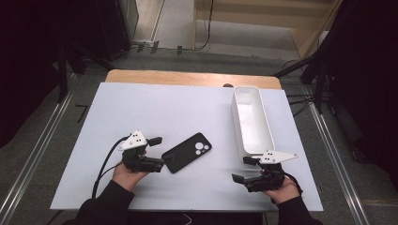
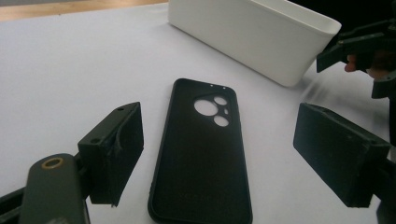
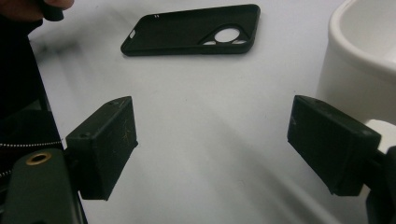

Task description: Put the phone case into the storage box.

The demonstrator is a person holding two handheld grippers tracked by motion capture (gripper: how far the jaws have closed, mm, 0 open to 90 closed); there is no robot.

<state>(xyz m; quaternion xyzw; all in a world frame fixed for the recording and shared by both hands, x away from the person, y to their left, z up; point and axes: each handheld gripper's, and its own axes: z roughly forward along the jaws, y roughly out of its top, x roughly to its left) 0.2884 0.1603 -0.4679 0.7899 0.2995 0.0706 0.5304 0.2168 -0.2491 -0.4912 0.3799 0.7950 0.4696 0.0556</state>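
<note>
one black phone case (image 1: pixel 187 152) lies flat on the white table (image 1: pixel 141 108), open side up, left of one white bin (image 1: pixel 251 119). two grippers: the left gripper (image 1: pixel 157 151) has its jaws wide, straddling the case's near end without touching; the right gripper (image 1: pixel 244 169) gapes empty near the bin.

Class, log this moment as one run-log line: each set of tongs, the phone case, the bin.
left tongs: open, at case end | right tongs: open, nothing between | phone case: flat on table | white bin: right side
</note>
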